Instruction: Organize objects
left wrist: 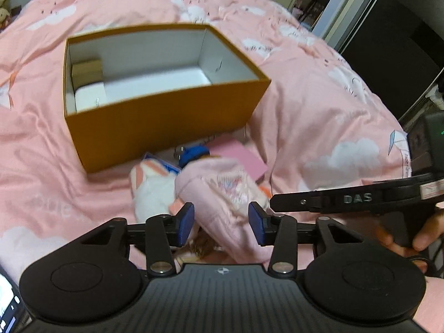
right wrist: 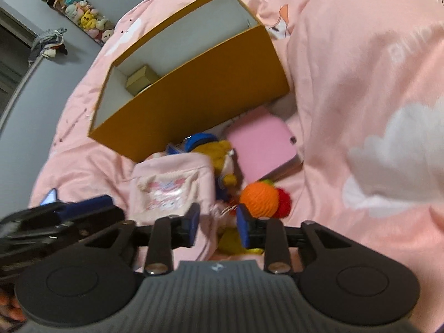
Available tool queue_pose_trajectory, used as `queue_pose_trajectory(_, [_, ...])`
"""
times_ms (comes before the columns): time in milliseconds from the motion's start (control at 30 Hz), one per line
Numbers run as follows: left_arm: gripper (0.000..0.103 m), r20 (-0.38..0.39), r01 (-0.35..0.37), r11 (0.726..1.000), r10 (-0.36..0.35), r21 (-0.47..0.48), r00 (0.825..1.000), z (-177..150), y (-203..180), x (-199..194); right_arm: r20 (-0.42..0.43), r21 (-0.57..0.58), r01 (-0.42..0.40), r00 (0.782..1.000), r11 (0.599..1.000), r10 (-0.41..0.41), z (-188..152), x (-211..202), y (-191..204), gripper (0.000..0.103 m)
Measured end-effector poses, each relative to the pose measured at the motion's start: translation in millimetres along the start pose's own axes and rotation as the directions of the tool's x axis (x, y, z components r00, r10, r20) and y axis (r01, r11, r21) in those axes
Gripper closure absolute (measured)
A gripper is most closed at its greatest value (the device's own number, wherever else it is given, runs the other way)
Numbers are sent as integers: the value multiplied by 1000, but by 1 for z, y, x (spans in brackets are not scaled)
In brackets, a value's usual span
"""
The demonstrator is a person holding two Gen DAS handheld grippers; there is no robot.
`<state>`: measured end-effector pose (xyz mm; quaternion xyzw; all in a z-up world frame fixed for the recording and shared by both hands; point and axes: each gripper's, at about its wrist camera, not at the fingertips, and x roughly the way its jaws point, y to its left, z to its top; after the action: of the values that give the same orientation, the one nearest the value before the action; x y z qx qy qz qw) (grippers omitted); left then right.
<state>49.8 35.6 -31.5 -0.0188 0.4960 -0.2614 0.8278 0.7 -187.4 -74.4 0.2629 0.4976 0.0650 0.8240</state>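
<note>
An open orange box [left wrist: 166,127] [right wrist: 194,97] sits on the pink bed, with a small tan box [left wrist: 87,70] [right wrist: 140,82] inside at one end. In front of it lies a pile: a pale pink pouch [left wrist: 222,191] [right wrist: 172,186], a pink flat case [left wrist: 241,158] [right wrist: 263,147], a blue and yellow plush [right wrist: 213,147], an orange yarn ball [right wrist: 259,198] and a white soft item [left wrist: 155,191]. My left gripper [left wrist: 221,222] is open, its pads on either side of the pouch. My right gripper [right wrist: 217,223] is open just above the pile, beside the pouch.
The pink cloud-print duvet [left wrist: 319,97] [right wrist: 360,83] rises in a fold right of the box. A string of plush toys [right wrist: 80,14] hangs on the grey wall. A phone screen [left wrist: 8,299] shows at the lower left. The other gripper's body [left wrist: 347,198] crosses at the right.
</note>
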Motion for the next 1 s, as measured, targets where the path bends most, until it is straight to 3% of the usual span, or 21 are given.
queue_pose_trajectory(133, [61, -6, 0, 1000, 0, -13, 1000, -5, 2, -3, -49, -24, -17, 999, 1000, 16, -10, -2, 8, 61])
queue_pose_trajectory(300, [61, -16, 12, 999, -12, -31, 1000, -7, 4, -2, -135, -66, -43, 990, 997, 34, -18, 9, 17, 46])
queue_pose_trajectory(433, [61, -6, 7, 1000, -7, -23, 1000, -9, 2, -4, -177, -94, -32, 984, 995, 15, -22, 23, 23, 46])
queue_pose_trajectory(500, [62, 5, 8, 1000, -8, -23, 1000, -9, 2, -5, -178, -93, -38, 984, 995, 21, -24, 24, 23, 69])
queue_pose_trajectory(567, [62, 19, 9, 1000, -8, -19, 1000, -9, 3, -8, -160, -78, -34, 987, 996, 22, -23, 22, 20, 83])
queue_pose_trajectory(667, [62, 39, 7, 1000, -6, -12, 999, -8, 4, -12, -95, -74, -32, 995, 997, 25, -18, 10, 18, 89])
queue_pose_trajectory(767, [61, 45, -6, 1000, 6, 2, 999, -6, 3, -13, 1, -179, 40, 999, 983, -41, -11, -3, 30, 92])
queue_pose_trajectory(867, [61, 60, -21, 1000, 20, 13, 998, -3, 2, -16, 68, -314, 111, 993, 943, -94, -3, -12, 48, 94])
queue_pose_trajectory(1000, [62, 95, -35, 999, 33, 19, 995, 3, 5, -27, 76, -455, 106, 994, 884, -79, 12, -25, 66, 95])
